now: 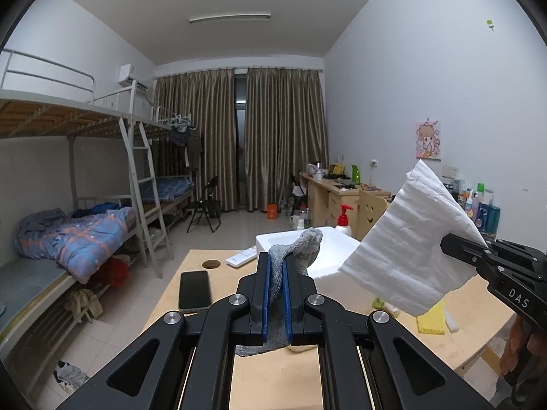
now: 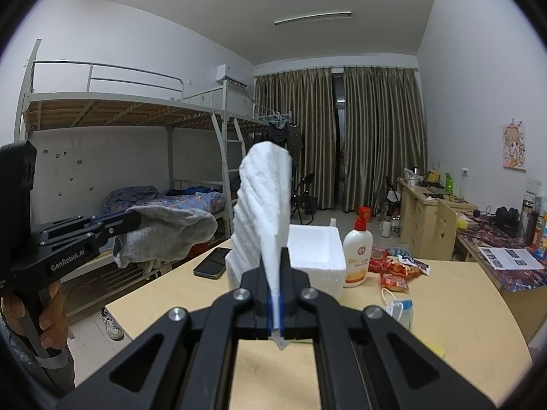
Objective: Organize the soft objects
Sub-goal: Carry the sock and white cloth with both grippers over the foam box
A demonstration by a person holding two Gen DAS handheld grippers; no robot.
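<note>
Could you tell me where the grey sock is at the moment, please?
The grey sock is clamped in the left claw, held in the air above the wooden table, just in front of the white foam box.

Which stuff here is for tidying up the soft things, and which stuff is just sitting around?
For the job:
left gripper, shut on the grey sock
right gripper, shut on the white tissue
white foam box, probably where they go

Just lying about:
phone
remote
lotion bottle
snack packets
face mask
</note>
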